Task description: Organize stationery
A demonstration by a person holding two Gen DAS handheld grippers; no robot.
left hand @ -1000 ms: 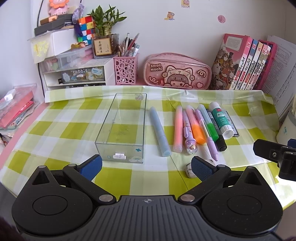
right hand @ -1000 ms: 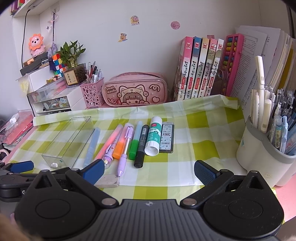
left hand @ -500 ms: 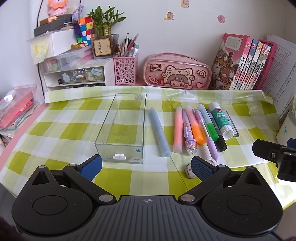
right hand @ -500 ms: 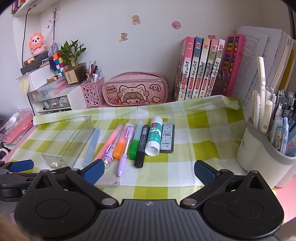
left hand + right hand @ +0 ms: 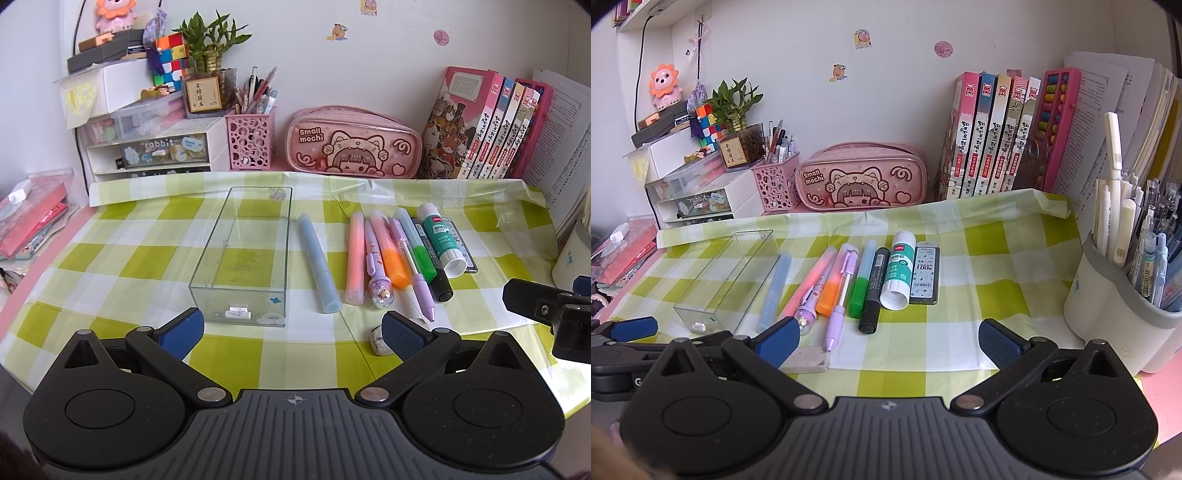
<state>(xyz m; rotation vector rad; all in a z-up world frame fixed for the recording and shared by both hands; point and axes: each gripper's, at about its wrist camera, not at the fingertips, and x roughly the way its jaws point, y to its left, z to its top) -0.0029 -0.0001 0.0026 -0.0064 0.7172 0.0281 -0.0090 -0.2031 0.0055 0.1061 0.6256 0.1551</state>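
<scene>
The clear tray (image 5: 243, 258) is lying lengthwise on the checked cloth (image 5: 110, 266), its short end turned toward the person, and it is holding nothing except a small white piece at the near wall. I am judging that it is placed so because pens can then be laid along it without turning.

Just to its right the pale blue pen (image 5: 319, 266) is lying alone, a little apart from the rest. Then the other pieces are lying side by side in one row, most of them touching: a pink highlighter (image 5: 354, 254), a pen with a glitter charm (image 5: 376, 269), an orange highlighter (image 5: 391, 254), a purple mechanical pencil (image 5: 413, 269), a green highlighter (image 5: 415, 243), a black marker (image 5: 437, 273), a glue stick (image 5: 441, 240) and a flat refill case (image 5: 925, 275) at the far right. All are pointing nearly the same way as the tray, so each one is probably needing only a sideways carry. An eraser (image 5: 805, 360) is lying in front of the row, near the person.

The left tool (image 5: 291, 330) is hanging low before the tray with its jaws spread wide and nothing between them. The right tool (image 5: 888, 336) is waiting before the row, also wide apart and empty. The sorting is apparently not yet begun.

At the back of the tabletop (image 5: 1152, 380), a pink pencil case (image 5: 354, 144) and books (image 5: 484, 129) are standing against the wall.
</scene>
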